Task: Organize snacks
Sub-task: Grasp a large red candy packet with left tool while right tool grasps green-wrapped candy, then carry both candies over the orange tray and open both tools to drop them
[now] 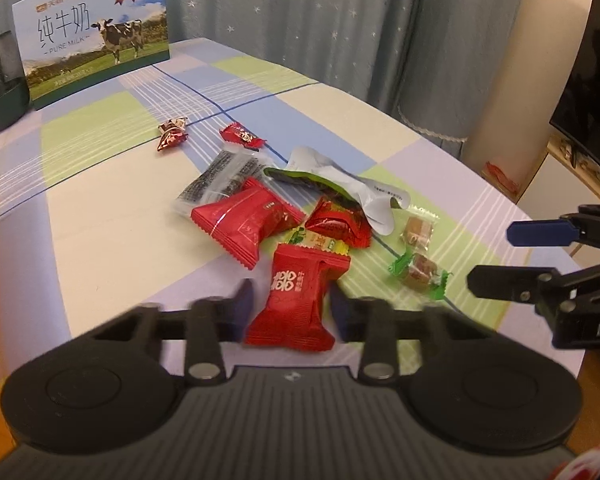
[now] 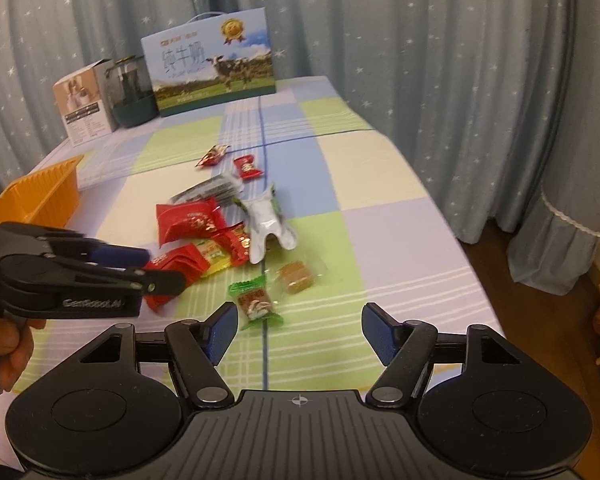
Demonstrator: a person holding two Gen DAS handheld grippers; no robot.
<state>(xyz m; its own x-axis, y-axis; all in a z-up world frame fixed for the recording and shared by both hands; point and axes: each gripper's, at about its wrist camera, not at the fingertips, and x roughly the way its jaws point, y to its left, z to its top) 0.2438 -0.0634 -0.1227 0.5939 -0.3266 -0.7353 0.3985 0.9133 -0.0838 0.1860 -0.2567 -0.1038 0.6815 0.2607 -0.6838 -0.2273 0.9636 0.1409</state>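
Observation:
A pile of wrapped snacks [image 1: 260, 208] lies mid-table on the checked cloth [image 1: 100, 208]. My left gripper [image 1: 291, 304] has its pads against both sides of the nearest red snack packet [image 1: 296, 292], shut on it; from the right wrist view the same gripper [image 2: 160, 268] pinches that packet [image 2: 180, 266] at the pile's near left edge. My right gripper [image 2: 298, 332] is open over the cloth with nothing between its fingers. A green-wrapped candy [image 2: 256, 304] lies just ahead of its left finger, a clear-wrapped brown candy [image 2: 296, 276] beyond. In the left wrist view the right gripper [image 1: 512, 258] enters from the right.
An orange tray [image 2: 40, 196] sits at the table's left. A milk carton box [image 2: 212, 64], a dark jar [image 2: 132, 92] and a white box [image 2: 84, 100] stand at the far end. Two small red candies [image 1: 204, 136] lie apart. The table edge drops off on the right by curtains.

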